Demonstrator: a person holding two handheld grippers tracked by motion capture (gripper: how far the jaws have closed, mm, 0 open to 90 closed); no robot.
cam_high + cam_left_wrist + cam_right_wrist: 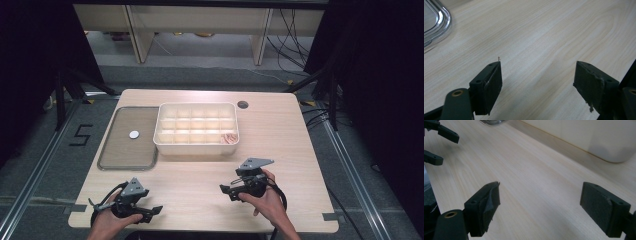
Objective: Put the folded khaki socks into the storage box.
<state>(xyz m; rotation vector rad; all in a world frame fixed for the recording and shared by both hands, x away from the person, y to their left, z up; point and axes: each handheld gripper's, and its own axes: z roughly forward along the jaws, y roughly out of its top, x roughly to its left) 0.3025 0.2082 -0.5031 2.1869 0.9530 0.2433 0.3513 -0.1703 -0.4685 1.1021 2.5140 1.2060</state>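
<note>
white divided box (197, 128) sits mid-table toward the far side, w/ a pinkish item (229, 138) in its near right compartment; just left of it, touching or nearly so, lies a metal tray (107, 150) w/ a small white disc (134, 134) on it. left gripper (156, 211) is held at the near left edge of the wooden table (280, 135), jaws wide apart, nothing between them; in the left gripper view its jaws (537, 75) hover over bare wood w/ the tray's corner (441, 22) at far left. right gripper (224, 190) is near right of centre, closest to the box, pointing left, jaws also wide & empty (540, 195); the right gripper view has the box wall (599, 137) at far right & the left gripper (439, 145) at far left.
</note>
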